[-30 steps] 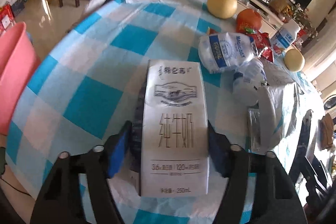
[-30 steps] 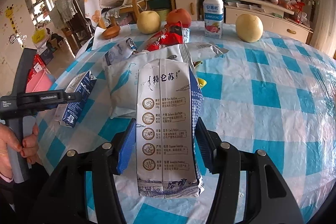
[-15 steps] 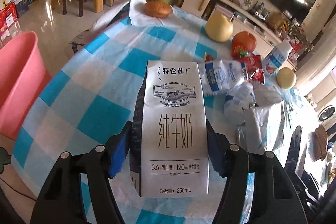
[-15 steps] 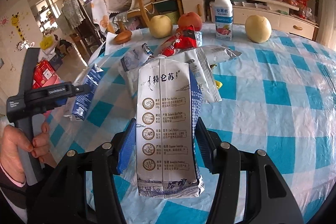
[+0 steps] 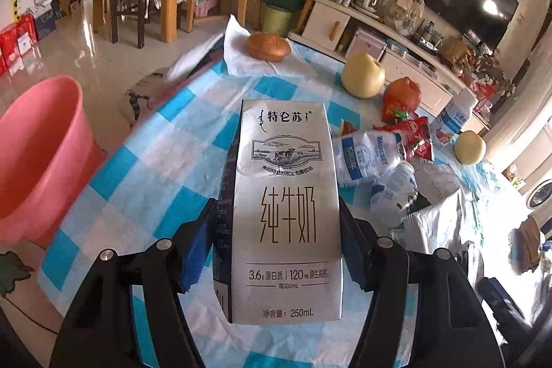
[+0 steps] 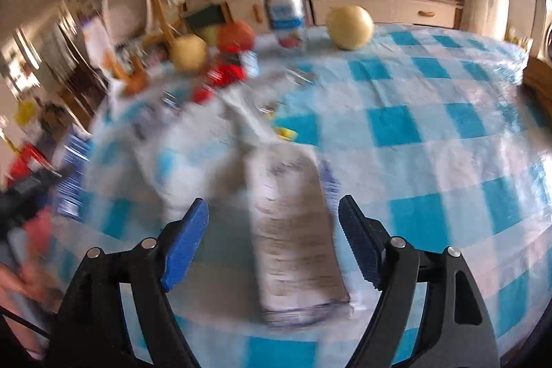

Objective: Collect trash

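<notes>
The white milk carton (image 5: 284, 212) stands upright in the left gripper (image 5: 276, 247), clamped between the blue pads, held above the counter (image 5: 145, 168) with its blue-and-white checked cloth. Beyond it on the cloth lie a crumpled plastic bottle (image 5: 365, 156), a red snack wrapper (image 5: 410, 137) and a silvery bag (image 5: 438, 216). Further back sit a yellow pear (image 5: 363, 75), a reddish fruit (image 5: 403, 93), a bun (image 5: 268, 45) on a white napkin (image 5: 241, 57), a small yogurt bottle (image 5: 452, 119) and a second pear (image 5: 469, 148). A pink tub (image 5: 38, 154) stands on the floor beside the counter's edge.

The right wrist view is badly blurred. A second carton (image 6: 296, 237) lies on the cloth between the fingers of the right gripper (image 6: 274, 244), whose pads stand apart with a gap on both sides of it.
</notes>
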The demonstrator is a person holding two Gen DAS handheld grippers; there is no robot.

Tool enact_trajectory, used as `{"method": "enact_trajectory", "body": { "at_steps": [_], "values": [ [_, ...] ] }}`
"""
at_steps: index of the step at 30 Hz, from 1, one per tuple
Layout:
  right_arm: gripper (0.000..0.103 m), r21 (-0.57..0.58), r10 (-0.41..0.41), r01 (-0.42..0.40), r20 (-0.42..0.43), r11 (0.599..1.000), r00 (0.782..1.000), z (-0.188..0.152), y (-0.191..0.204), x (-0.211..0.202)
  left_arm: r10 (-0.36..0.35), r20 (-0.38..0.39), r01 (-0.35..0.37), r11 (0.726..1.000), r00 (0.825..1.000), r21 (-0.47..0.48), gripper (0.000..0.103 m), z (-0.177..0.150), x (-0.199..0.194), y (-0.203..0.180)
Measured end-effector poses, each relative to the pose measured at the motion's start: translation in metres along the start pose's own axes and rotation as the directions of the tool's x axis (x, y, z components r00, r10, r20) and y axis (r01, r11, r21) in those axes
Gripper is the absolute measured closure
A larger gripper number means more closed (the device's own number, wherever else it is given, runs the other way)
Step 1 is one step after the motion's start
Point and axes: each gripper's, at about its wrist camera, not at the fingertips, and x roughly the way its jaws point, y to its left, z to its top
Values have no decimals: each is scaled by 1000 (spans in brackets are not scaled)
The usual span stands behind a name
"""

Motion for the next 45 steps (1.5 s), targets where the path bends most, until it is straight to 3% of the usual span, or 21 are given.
{"method": "enact_trajectory", "body": {
  "at_steps": [5,7,13,19,25,30,32,35,37,38,39,41,42,43,45],
  "values": [
    [24,112,169,-155,-125,982,978,-6,30,27,-14,16,15,1000,1000,-16,37,5,-5,7],
    [24,175,176,-147,-161,974,971,-7,32,44,-14,21,15,1000,1000,-13,37,7,-6,9],
    [23,341,138,-93,-112,936,984,17,25,65,-8,41,8,1000,999,-10,37,11,-9,13],
    [7,443,33,7,-82,897,996,37,26,84,-23,38,25,999,999,-44,37,14,-8,22],
    [5,421,-69,76,-31,904,997,44,28,90,-37,34,39,997,999,-70,37,18,-7,30],
    [8,358,-79,69,12,931,997,41,30,92,-41,30,43,996,999,-76,37,18,-5,33],
    [17,304,-76,60,41,951,996,41,33,89,-40,27,42,996,999,-80,37,17,-6,34],
    [52,176,-74,61,67,983,995,45,46,84,-45,26,48,995,999,-88,37,17,-7,35],
    [93,140,-57,51,38,989,998,46,50,86,-46,26,48,995,999,-87,37,16,-7,35],
    [95,147,-47,43,19,988,999,45,48,88,-46,25,48,995,999,-87,37,15,-7,35],
    [94,175,-43,39,20,984,999,43,44,86,-45,26,47,995,999,-88,37,16,-7,35],
    [62,220,-85,76,31,973,996,39,40,80,-44,26,46,995,999,-90,37,16,-7,36],
    [17,250,-93,82,29,965,995,36,36,78,-44,26,46,995,999,-90,37,16,-7,35],
    [6,286,-103,89,31,954,994,33,33,76,-44,25,46,995,999,-93,37,15,-7,35],
    [6,362,-78,65,21,930,997,29,25,75,-47,21,49,994,999,-98,37,14,-7,35]
  ]
}}
